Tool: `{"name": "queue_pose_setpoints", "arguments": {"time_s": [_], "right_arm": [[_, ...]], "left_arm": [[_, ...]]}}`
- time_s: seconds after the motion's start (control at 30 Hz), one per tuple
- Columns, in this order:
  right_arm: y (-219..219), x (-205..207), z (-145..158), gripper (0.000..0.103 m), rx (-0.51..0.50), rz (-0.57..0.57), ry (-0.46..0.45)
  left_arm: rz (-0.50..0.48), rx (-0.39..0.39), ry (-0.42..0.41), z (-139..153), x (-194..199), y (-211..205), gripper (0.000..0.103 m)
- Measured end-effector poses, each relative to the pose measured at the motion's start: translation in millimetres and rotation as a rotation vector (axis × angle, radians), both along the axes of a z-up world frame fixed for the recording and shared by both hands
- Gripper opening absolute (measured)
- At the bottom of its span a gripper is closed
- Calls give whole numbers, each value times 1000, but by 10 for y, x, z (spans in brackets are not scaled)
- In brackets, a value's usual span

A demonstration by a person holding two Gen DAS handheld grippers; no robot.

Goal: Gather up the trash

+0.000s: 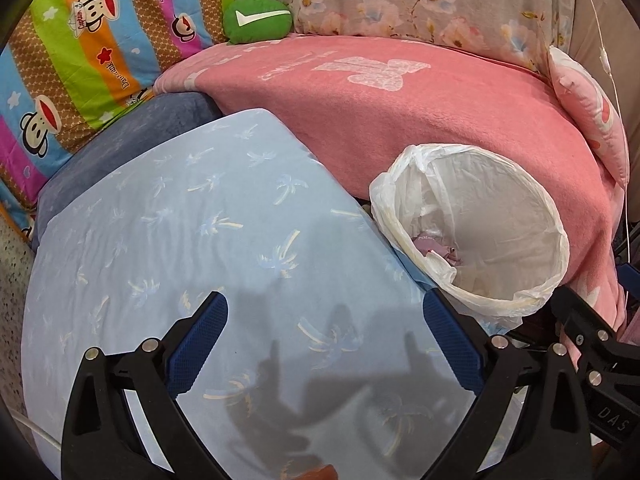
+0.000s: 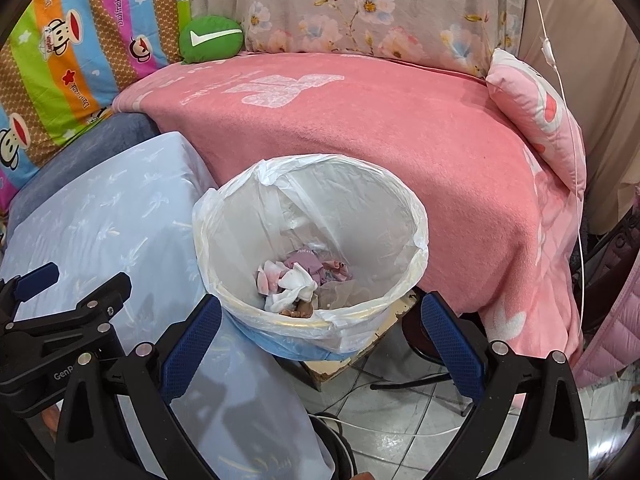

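We held our right hand-held gripper (image 2: 320, 336) wide and empty just before the white-lined round trash bin (image 2: 224, 216), our equally wide left hand-held gripper (image 1: 324, 336) farther off.

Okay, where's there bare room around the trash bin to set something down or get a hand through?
Free patches: the light blue palm-print cloth left of the bin, under the open left gripper, and the pink blanket behind the bin up to the green cushion. Crowded: the bin sits tight against both, and cables cross the tiled floor below the open right gripper.
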State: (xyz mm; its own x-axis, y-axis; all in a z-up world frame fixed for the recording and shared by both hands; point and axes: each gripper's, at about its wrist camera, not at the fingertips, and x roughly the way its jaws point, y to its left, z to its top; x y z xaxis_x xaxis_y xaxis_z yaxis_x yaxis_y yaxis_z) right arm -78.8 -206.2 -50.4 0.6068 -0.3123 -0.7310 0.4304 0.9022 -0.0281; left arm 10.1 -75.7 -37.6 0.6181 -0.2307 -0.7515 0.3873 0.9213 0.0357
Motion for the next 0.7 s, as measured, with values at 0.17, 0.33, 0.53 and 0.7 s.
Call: {"name": "queue_pose_setpoints", "arguments": {"time_s": [0.17, 0.33, 0.53, 0.7], "right_arm": [[17, -23, -11, 98, -6, 1, 11], [14, -46, 0, 98, -9, 0, 18], [35, -66, 7, 98, -23, 3, 33], [22, -71, 11, 98, -22, 1, 29]], "left_arm": [[7, 19, -1, -10, -20, -16, 94], [1, 18, -6, 9, -41, -26, 94], [6, 18, -1, 22, -46, -22, 94], [22, 13, 1, 40, -47, -11, 94]]}}
